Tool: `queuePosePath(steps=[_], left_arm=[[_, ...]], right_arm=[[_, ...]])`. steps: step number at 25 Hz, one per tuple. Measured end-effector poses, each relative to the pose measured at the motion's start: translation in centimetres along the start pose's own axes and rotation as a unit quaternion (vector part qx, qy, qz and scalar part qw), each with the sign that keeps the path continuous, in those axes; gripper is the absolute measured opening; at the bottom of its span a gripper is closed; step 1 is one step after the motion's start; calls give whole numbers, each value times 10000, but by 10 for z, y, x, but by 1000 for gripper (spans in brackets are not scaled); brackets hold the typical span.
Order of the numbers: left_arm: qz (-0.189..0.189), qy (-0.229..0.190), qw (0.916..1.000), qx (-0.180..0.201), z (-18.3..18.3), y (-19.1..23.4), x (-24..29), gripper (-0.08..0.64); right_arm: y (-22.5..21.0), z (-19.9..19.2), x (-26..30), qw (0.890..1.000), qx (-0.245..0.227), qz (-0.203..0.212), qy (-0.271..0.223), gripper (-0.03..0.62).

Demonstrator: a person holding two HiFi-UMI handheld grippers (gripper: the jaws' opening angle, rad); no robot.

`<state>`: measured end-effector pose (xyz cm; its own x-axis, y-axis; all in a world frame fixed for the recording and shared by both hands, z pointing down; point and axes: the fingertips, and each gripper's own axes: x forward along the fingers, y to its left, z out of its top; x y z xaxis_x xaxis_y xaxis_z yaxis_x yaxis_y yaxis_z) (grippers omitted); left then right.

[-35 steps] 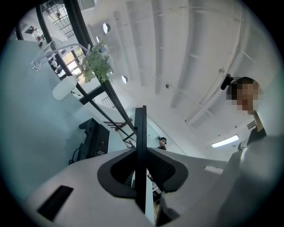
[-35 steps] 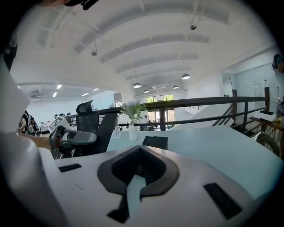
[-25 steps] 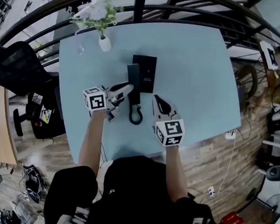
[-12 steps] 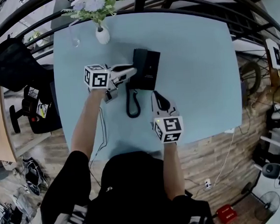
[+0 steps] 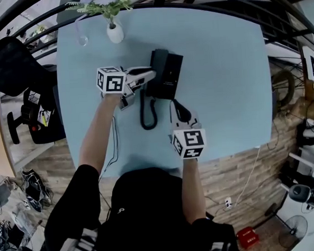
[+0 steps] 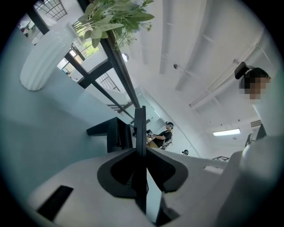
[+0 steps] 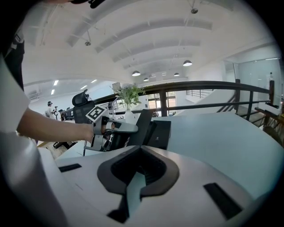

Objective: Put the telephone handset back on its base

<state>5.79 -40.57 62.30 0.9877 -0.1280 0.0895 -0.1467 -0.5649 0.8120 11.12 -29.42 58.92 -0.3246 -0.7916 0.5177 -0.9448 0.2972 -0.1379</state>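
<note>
Black handset (image 5: pixel 156 58) sits clamped in the left gripper (image 5: pixel 149 75), tipped on edge against the left side of the base (image 5: pixel 171 76), its long axis running along the base's length. Seating it looks like a short shift rightward and a roll flat (left hand nearer). The right gripper (image 5: pixel 176 105), jaws together and empty, hangs by the base's near end.

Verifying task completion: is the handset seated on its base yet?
Off. Right gripper view shows the handset tilted on edge by the base, not lying flat, clamped in the left gripper.
</note>
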Motion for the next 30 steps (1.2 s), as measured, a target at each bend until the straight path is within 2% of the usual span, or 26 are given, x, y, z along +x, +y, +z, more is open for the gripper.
queuePosePath(steps=[8, 12, 15, 18, 23, 25, 28, 30], left_arm=[[267, 171, 9992, -255, -11, 20, 1, 69], [417, 558, 9972, -273, -21, 20, 2, 69], [723, 772, 9943, -146, -26, 29, 2, 80], [1109, 910, 9896, 135, -24, 32, 2, 100], [1983, 1025, 9729, 608, -19, 34, -11, 167], [2192, 803, 9699, 699, -15, 28, -21, 172], [2213, 53, 9718, 813, 3, -6, -35, 170], [2186, -472, 9692, 1031, 21, -38, -43, 166]], right_arm=[[-7, -3, 0, 10000, 36, -3, 15, -6], [-9, 0, 0, 10000, 66, 7, -18, -6], [-4, 2, 0, 10000, 43, 52, -29, -7], [0, 5, -2, 10000, 10, 68, -47, -6], [1, 13, -13, 9999, -82, 21, -148, -6], [1, 18, -20, 9997, -126, -14, -222, -6], [0, 27, -33, 9991, -155, -66, -390, -6], [0, 39, -39, 9982, -164, -20, -583, -6]])
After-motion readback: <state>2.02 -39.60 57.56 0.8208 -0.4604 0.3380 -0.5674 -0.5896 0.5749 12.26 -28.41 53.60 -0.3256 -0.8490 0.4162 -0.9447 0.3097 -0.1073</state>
